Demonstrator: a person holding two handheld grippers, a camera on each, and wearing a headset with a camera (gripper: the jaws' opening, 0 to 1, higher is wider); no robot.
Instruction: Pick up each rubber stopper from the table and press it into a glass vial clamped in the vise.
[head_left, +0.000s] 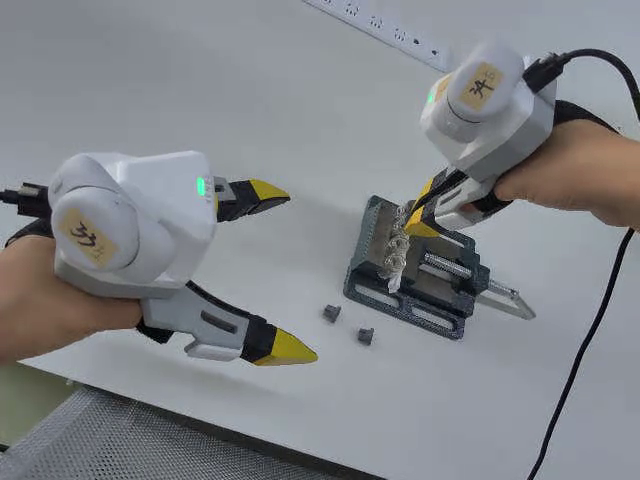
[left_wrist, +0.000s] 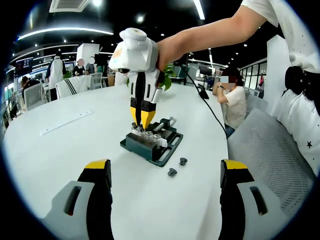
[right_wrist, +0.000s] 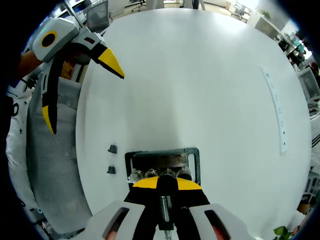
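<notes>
The left gripper (head_left: 285, 270) has its jaws wide open. The right gripper's (head_left: 415, 213) closed jaws meet clear glass vials (head_left: 394, 250) in a dark grey metal vise (head_left: 440, 312). 2 small grey rubber stoppers (head_left: 331, 313) lie at its 8 o'clock.

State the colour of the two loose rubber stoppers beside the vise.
The small rubber stoppers are dark grey; head view shows best.

A white power strip (head_left: 385, 25) lay at 12 o'clock in the head view, and a grey mesh seat (head_left: 120, 435) showed at 7 o'clock. In the left gripper view a seated person in a white shirt (left_wrist: 236, 104) was at 2 o'clock, standing people (left_wrist: 56, 75) at 10 o'clock, and ceiling light strips (left_wrist: 65, 32) at 11 o'clock
</notes>
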